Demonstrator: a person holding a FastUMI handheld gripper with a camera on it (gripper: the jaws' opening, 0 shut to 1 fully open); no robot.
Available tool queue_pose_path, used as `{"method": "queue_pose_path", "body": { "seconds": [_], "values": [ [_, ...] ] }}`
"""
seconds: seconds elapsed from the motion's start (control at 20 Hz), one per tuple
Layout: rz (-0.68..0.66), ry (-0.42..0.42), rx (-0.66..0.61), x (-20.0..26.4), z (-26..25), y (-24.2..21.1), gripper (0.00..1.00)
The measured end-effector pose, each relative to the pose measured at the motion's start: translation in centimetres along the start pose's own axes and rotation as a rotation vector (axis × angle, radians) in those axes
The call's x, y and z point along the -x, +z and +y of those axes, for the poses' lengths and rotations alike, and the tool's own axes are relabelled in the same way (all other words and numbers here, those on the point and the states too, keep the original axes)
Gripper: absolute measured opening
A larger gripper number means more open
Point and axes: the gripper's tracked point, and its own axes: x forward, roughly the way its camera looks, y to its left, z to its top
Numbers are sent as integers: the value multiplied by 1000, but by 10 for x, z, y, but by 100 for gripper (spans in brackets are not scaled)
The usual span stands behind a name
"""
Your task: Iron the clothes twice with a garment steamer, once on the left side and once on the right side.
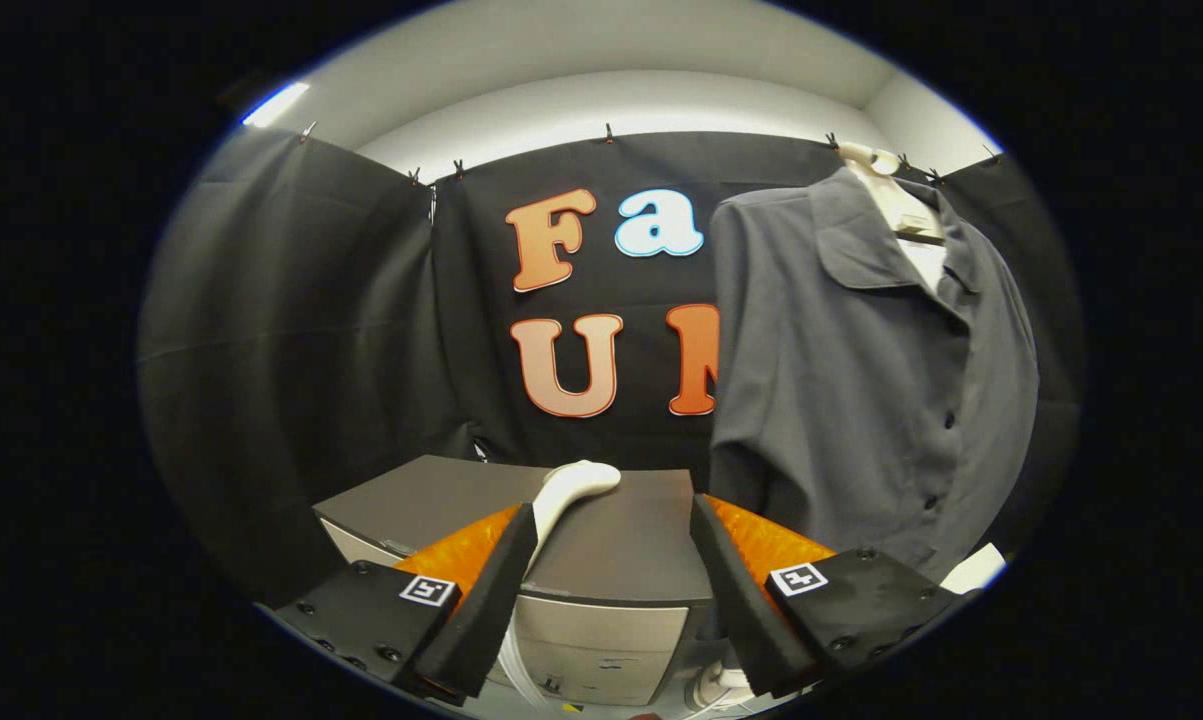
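- gripper (pixel 613 520) wide open, nothing held
- white plastic steamer handle (pixel 573 490) lies on the grey boxy cabinet (pixel 616 530), between the fingers
- dark grey button-up shirt (pixel 861 370) hangs right of the cabinet

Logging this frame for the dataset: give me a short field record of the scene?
claw: open, fingers wide apart, holding nothing
steamer: white handle, lying on the cabinet top, just ahead of the fingers, nearer one finger
cabinet: grey, low, beneath the steamer
shirt: grey, buttoned, hanging on a hanger beyond the other finger
hanger: white, at the collar
task state: steamer not yet grasped
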Motion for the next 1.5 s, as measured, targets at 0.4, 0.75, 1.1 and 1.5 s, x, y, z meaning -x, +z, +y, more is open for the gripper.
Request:
{"method": "queue_pose_path", "body": {
  "seconds": [0.4,0.75,1.1,1.5],
  "values": [
    [125,-21,-4,-94,54,-38,98],
    [273,-92,-47,-160,50,-85,97],
    [406,-121,-48,-194,45,-119,88],
    [481,-111,-28,-200,53,-130,51]
  ]
}}
